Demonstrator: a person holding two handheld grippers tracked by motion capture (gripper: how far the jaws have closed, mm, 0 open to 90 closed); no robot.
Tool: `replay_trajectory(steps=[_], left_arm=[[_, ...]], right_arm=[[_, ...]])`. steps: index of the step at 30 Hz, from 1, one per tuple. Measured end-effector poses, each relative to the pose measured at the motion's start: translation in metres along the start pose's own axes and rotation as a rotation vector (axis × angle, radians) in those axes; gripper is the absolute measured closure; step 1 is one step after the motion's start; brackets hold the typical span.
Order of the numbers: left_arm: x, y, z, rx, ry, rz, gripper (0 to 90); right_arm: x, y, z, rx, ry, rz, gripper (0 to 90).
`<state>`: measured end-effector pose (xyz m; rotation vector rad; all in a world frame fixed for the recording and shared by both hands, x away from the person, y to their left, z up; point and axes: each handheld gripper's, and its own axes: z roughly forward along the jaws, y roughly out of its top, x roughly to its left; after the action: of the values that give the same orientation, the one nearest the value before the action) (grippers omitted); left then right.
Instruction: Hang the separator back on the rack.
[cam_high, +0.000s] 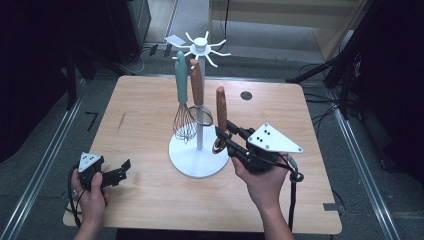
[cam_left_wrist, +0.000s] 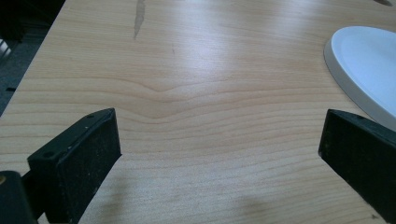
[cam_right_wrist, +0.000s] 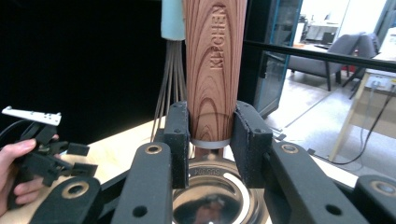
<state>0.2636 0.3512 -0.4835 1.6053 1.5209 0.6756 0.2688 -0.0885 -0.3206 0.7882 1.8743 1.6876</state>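
Beside the round white base of a utensil stand (cam_high: 198, 159) on a pale wooden tabletop (cam_high: 145, 200), the right gripper (cam_high: 223, 136) is clamped on the lower end of a wooden handle belonging to a shiny metal ladle-like utensil (cam_high: 220, 111), which it holds upright with the handle pointing up and the metal bowl at the bottom, close to the stand's base. In the right gripper view the two black jaws press on either side of the handle just above its silver collar, and the polished bowl sits below them. The white stand has a central pole topped by a ring of curved hooks (cam_high: 202, 49); a wire whisk with a teal handle (cam_high: 181, 98) and another wooden-handled utensil (cam_high: 197, 86) already hang from it. The step in hand appears to be hanging the held utensil on the stand. The next move likely calls for lifting it so the handle's top reaches a free hook, without knocking the hanging pieces. The left gripper (cam_high: 120, 170) rests low at the tabletop's near left corner, well apart from the stand, its jaws spread wide with nothing between them. The word "KITCHEN" is engraved down the wooden handle (cam_right_wrist: 215, 70); small stamped lettering on the metal bowl's rim is too blurred to read.
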Motion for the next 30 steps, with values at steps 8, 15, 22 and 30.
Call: replay_trajectory(steps=[8, 15, 22, 30], left_arm=[[0.000, 0.000, 0.000, 0.000, -0.002, 0.000, 0.0], [0.000, 0.000, 0.000, 0.000, -0.003, 0.000, 0.0], [0.000, 0.000, 0.000, 0.000, -0.003, 0.000, 0.0], [0.000, 0.000, 0.000, 0.001, -0.004, 0.000, 0.0]], right_arm=[[0.000, 0.004, 0.003, -0.011, -0.003, 0.010, 70.7], [-0.001, 0.011, 0.006, -0.023, -0.013, 0.009, 70.7], [0.000, 0.017, 0.007, -0.035, -0.030, 0.006, 70.7], [0.000, 0.023, 0.009, -0.045, -0.039, 0.014, 70.7]])
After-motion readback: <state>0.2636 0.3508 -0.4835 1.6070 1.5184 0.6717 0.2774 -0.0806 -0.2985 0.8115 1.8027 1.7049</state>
